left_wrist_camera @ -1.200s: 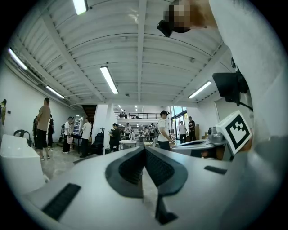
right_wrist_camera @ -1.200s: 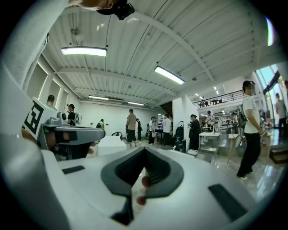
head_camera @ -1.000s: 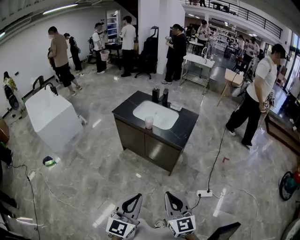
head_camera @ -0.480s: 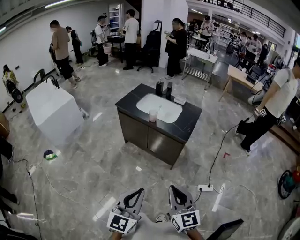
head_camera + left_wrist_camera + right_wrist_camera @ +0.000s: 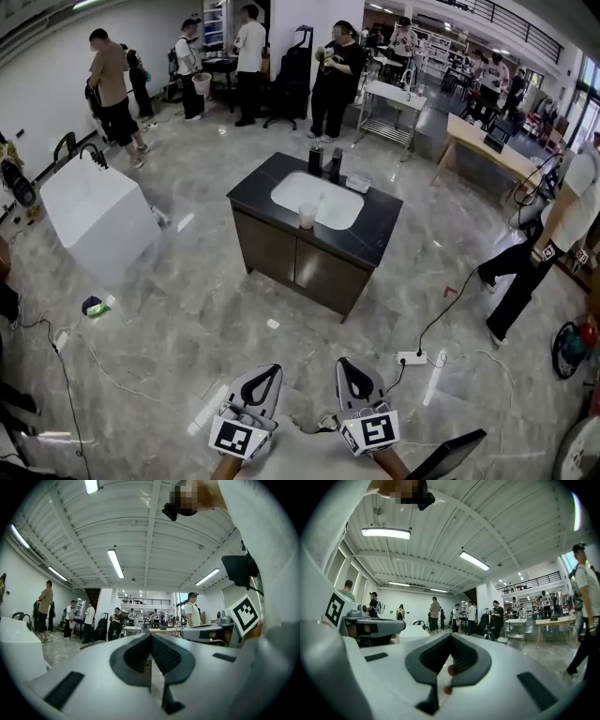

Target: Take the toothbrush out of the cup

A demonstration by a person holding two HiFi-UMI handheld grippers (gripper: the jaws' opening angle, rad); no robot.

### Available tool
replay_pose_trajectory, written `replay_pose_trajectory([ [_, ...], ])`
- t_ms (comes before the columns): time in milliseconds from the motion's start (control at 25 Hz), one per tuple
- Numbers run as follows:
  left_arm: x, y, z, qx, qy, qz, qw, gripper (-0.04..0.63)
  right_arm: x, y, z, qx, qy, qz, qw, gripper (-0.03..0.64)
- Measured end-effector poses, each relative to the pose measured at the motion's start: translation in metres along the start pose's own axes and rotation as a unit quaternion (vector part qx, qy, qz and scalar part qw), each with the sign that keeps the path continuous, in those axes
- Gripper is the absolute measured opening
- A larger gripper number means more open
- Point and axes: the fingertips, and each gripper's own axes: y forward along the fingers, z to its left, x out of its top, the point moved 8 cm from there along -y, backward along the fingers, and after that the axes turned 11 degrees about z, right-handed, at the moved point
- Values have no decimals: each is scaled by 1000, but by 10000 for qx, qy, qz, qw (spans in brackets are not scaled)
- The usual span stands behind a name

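With the translucent plastic cup (image 5: 307,216) on the black-topped vanity (image 5: 377,228) well off, the white left gripper (image 5: 273,368) and right gripper (image 5: 343,362) were held shut, empty.

Head view steeply down on a distant vanity counter (image 5: 377,228); 2 gripper views level, toward the same hall (image 5: 178,281).

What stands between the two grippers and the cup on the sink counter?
Nothing visible does. Only open floor lies between the left gripper, the right gripper and the cabinet. The cup stands near the front edge of the counter, before the basin.
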Motion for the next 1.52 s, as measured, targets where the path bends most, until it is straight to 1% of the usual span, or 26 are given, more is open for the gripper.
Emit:
replay_pose_trajectory([
  [240,-3,-4,15,-6,-82,59,9999,-5,-1,3,6,-185,-39,112,9998,5],
  [400,-3,0,18,-116,-421,-168,9989,-5,1,8,7,-272,-53,120,9995,5],
  [520,-11,2,24,-114,-228,-17,9997,-5,1,13,7,-284,-74,137,9995,5],
  [680,-1,5,25,-88,-508,-317,9982,-5,3,20,7,-230,-85,101,9996,5],
  [840,-6,10,33,39,-335,-250,9991,-5,5,35,3,-92,-175,20,9998,5],
  [920,-7,15,37,99,-384,-272,9988,-5,5,43,0,-29,-199,9,9998,5],
  [1000,-9,19,42,142,-279,-183,9993,-5,5,50,-3,7,-193,-16,9998,5],
  [1120,-8,29,45,138,-309,-188,9992,-5,5,58,-11,10,-142,-24,9999,5],
  [1200,-11,36,49,154,-201,-16,9997,-5,7,64,-18,17,-139,-16,9999,5],
  [1400,1,64,65,200,-271,-41,9994,-5,15,90,-37,58,-128,-17,9999,5],
  [1520,1,87,74,157,-133,33,9998,-5,18,106,-54,38,-145,15,9999,5],
])
